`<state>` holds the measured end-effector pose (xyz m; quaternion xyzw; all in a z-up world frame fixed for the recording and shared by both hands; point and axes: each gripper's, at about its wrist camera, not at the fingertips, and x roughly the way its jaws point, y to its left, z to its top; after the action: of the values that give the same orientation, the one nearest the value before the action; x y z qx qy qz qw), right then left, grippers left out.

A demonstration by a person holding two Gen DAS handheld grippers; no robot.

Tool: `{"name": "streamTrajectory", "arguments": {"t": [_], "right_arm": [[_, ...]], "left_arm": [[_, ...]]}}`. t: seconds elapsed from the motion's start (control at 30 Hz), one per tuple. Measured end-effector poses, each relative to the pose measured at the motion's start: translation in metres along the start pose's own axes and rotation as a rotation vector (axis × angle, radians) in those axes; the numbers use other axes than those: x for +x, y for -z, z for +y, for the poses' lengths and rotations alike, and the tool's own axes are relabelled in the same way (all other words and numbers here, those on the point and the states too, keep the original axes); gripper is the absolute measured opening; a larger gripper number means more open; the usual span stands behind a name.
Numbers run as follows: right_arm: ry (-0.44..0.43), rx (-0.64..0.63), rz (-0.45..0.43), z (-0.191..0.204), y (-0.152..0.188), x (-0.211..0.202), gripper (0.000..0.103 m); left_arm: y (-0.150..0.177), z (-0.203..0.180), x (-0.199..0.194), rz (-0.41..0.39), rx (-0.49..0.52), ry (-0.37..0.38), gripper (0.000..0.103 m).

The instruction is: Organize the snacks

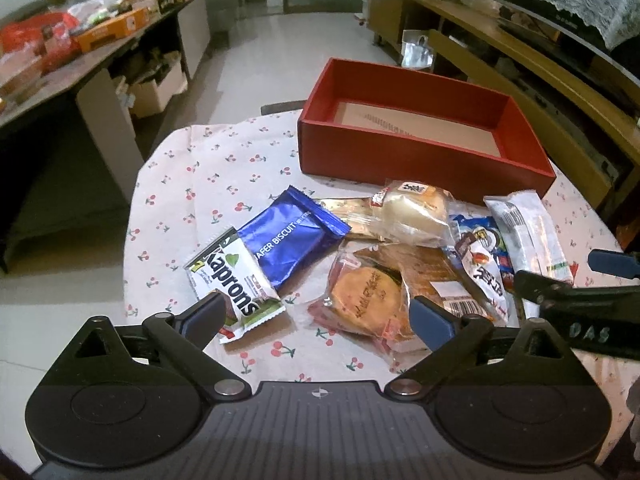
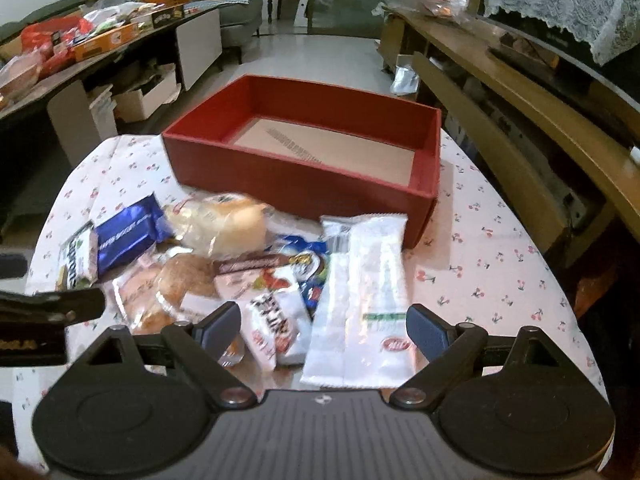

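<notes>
A pile of wrapped snacks lies on the cherry-print cloth in front of an empty red box. In the left wrist view I see a white Kaprons pack, a blue wafer biscuit pack, a round cake pack and a bun. My left gripper is open just above the cloth between the Kaprons pack and the cake. My right gripper is open over a long white pack and a small white-red pack. Neither holds anything.
The small round table drops off at the left, right and near edges. A cluttered grey counter stands at the far left, a wooden cabinet at the right. The right gripper's side shows at the left wrist view's right edge.
</notes>
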<state>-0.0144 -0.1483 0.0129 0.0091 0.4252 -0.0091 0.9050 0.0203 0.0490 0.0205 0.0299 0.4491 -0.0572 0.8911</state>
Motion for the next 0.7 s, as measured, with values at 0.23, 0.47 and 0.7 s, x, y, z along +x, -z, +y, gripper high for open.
{"name": "streamTrajectory", "arguments": {"t": [0.23, 0.47, 0.7], "right_arm": [[-0.054, -0.011, 0.058, -0.003, -0.015, 0.022, 0.103], [-0.123, 0.002, 0.087, -0.001, -0.024, 0.031, 0.103], [-0.142, -0.027, 0.05, 0.01, -0.047, 0.033, 0.103]], "left_arm": [[-0.019, 0.005, 0.007, 0.001, 0.023, 0.024, 0.1], [-0.052, 0.024, 0.024, -0.009, 0.084, -0.001, 0.101], [-0.048, 0.04, 0.04, 0.088, 0.048, 0.029, 0.101]]}}
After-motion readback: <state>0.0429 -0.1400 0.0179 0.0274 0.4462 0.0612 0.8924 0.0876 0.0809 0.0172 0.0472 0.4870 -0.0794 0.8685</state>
